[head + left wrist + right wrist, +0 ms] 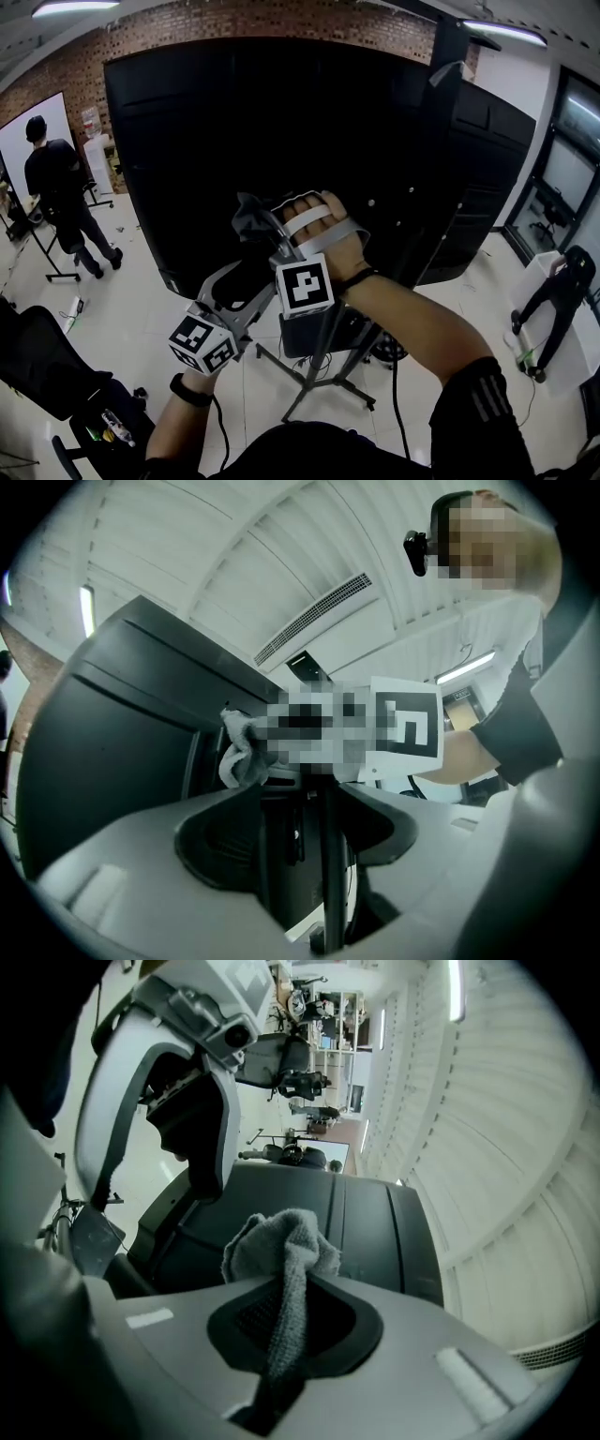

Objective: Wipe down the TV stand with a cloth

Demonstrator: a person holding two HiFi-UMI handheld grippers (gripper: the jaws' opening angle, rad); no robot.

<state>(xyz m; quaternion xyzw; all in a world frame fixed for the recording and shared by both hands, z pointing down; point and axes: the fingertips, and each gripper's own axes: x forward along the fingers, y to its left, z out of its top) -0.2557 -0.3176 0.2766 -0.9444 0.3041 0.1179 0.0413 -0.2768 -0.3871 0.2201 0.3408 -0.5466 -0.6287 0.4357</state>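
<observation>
The cloth (281, 1241), a grey knitted rag, is pinched in the right gripper (291, 1288). Its fingers are closed on a strip of it, and the bunched end stands clear beyond the tips. It is not on any surface. The person holds it up in the air in front of the lower part of the big black TV (281, 131).

The left gripper (309, 803) sits lower and nearer the person's body. Its fingers are slightly apart with nothing between them, and it points up towards the cloth.

The TV stand (328, 370) lies below and on the near side of both grippers, its thin legs splayed on the white floor (141, 300) under the screen's bottom edge. From here, the wipe looks not yet begun. The right hand has the rag, so it must drop down from the screen to reach the stand's upright post and legs.
</observation>
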